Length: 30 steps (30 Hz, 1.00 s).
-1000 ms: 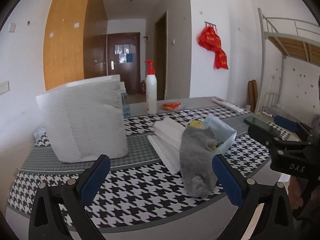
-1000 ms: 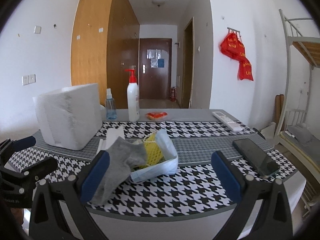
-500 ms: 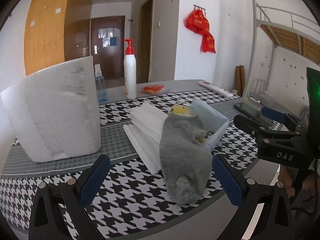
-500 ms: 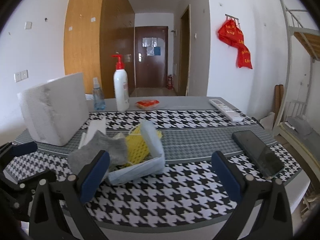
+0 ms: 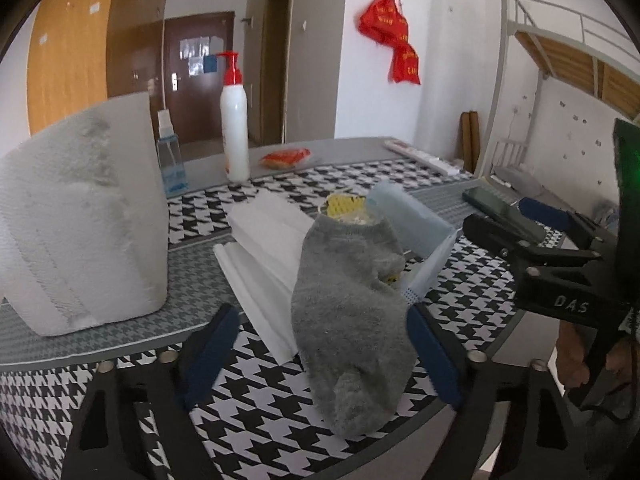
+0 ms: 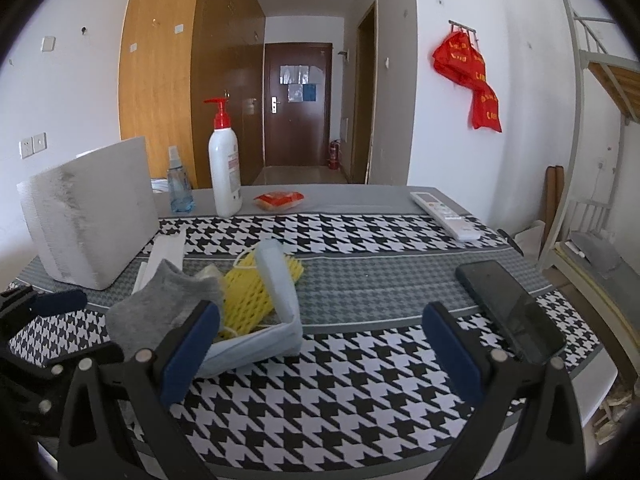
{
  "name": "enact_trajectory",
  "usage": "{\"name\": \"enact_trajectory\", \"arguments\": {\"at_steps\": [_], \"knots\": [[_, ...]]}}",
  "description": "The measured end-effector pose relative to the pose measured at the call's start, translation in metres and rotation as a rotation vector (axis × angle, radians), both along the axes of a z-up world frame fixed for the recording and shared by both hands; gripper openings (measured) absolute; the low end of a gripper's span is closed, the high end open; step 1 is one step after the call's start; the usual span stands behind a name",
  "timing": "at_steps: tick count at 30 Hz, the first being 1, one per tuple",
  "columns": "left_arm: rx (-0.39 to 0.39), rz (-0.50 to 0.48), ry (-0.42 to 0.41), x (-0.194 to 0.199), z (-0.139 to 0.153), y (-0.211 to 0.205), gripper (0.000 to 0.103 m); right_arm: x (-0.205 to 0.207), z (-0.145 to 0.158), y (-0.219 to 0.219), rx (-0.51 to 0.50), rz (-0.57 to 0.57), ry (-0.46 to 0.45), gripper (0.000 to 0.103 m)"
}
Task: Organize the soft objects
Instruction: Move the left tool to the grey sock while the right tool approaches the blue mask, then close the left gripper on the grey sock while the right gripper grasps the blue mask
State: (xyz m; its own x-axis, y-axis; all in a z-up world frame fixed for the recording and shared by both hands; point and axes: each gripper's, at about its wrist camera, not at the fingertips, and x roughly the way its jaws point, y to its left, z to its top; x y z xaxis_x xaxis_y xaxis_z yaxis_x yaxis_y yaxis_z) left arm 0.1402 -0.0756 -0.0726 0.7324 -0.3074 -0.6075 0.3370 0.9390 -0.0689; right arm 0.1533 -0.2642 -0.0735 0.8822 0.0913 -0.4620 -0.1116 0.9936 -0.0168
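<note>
Sock: the grey sock [image 5: 352, 320] droops off the near side of the pile, its toe close to the table's front edge; in the left wrist view it hangs between the left gripper [image 5: 320, 352]'s blue pads, nearer the right-hand pad.
Pile: yellow foam netting [image 6: 244, 292] and a pale blue face mask [image 6: 276, 292] lie under and behind the sock, with folded white masks [image 5: 264, 248] just beside them.
Right gripper: the right gripper [image 6: 320, 354] sits in front of the pile; its left pad overlaps the mask's near corner in the picture, contact unclear.
Edges: the houndstooth table [image 6: 360, 380] ends just below both grippers.
Open room: bare cloth lies between the pile and the black phone [image 6: 512, 312]; a large white tissue pack [image 5: 80, 220] stands to the left.
Left fingers: apart, having just been narrowing, sock between them, not pinched.
Right fingers: wide apart, holding nothing.
</note>
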Motion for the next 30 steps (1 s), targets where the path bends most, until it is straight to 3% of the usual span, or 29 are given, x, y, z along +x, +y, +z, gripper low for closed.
{"name": "enact_trajectory", "arguments": {"at_steps": [7,14,16,21,30], "knots": [[0.018,0.003,0.044,0.010,-0.008,-0.006,0.067,0.009,-0.004,-0.003,-0.002,0.006,0.018,0.102],[0.031,-0.006,0.066,0.014,-0.013,-0.009,0.059,0.019,-0.009,0.000,-0.019,0.013,0.046,0.101],[0.029,-0.011,0.077,0.015,-0.014,-0.009,0.045,0.021,-0.010,0.001,-0.023,0.012,0.053,0.100],[0.005,-0.020,0.112,0.016,-0.019,-0.006,0.024,0.023,-0.010,0.005,-0.035,0.022,0.059,0.099],[-0.010,-0.042,0.124,0.012,-0.023,-0.004,0.014,0.032,-0.015,0.014,-0.056,0.039,0.109,0.079]]}}
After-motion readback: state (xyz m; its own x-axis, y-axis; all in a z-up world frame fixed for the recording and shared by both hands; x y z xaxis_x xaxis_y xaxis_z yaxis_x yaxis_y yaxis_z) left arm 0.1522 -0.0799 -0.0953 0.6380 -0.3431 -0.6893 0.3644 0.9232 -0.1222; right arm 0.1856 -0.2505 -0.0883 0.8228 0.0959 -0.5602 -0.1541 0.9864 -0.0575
